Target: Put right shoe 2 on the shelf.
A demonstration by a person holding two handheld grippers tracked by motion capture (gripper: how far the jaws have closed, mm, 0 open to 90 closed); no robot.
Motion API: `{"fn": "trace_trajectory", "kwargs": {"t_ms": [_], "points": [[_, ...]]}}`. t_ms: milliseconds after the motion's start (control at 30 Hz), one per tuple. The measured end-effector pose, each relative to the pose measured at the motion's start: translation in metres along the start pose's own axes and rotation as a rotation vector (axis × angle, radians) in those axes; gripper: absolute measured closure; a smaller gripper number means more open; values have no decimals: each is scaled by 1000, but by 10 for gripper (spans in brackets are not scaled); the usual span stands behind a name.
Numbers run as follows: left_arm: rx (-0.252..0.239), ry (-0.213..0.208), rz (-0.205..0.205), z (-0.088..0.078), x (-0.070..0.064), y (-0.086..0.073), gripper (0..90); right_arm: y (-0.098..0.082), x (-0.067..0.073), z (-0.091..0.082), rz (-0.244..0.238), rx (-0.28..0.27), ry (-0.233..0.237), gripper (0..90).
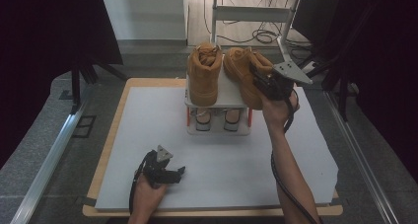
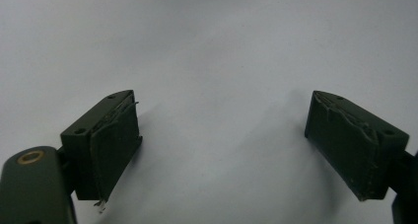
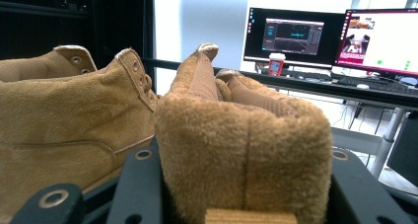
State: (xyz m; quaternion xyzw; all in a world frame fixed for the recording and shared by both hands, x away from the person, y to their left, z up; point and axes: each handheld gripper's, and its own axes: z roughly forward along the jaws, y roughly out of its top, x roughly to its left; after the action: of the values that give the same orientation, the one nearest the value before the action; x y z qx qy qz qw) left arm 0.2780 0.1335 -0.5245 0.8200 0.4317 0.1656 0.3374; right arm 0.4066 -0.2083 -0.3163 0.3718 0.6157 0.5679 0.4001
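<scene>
Two jaws (tips hidden) pinch the boot's heel [image 3: 244, 155].

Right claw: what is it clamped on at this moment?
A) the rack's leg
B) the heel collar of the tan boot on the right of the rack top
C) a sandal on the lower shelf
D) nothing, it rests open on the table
B. In the right gripper view the right claw has its jaws pressed on both sides of the padded heel collar of the tan boot, and the high view shows it at that boot on the white rack.
</scene>
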Motion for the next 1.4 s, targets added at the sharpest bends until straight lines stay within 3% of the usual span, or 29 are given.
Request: {"fn": "trace_trajectory", "kwargs": {"t_ms": [867, 1133, 1400], "points": [[-1, 1, -1, 0, 0, 0, 133, -6, 14, 23, -16, -5, -1, 549], [-1, 2, 0, 0, -1, 0, 134, -12, 20, 20, -49, 6, -6, 370], [-5, 2, -2, 0, -1, 0, 134, -6, 21, 22, -72, 64, -33, 173]]}}
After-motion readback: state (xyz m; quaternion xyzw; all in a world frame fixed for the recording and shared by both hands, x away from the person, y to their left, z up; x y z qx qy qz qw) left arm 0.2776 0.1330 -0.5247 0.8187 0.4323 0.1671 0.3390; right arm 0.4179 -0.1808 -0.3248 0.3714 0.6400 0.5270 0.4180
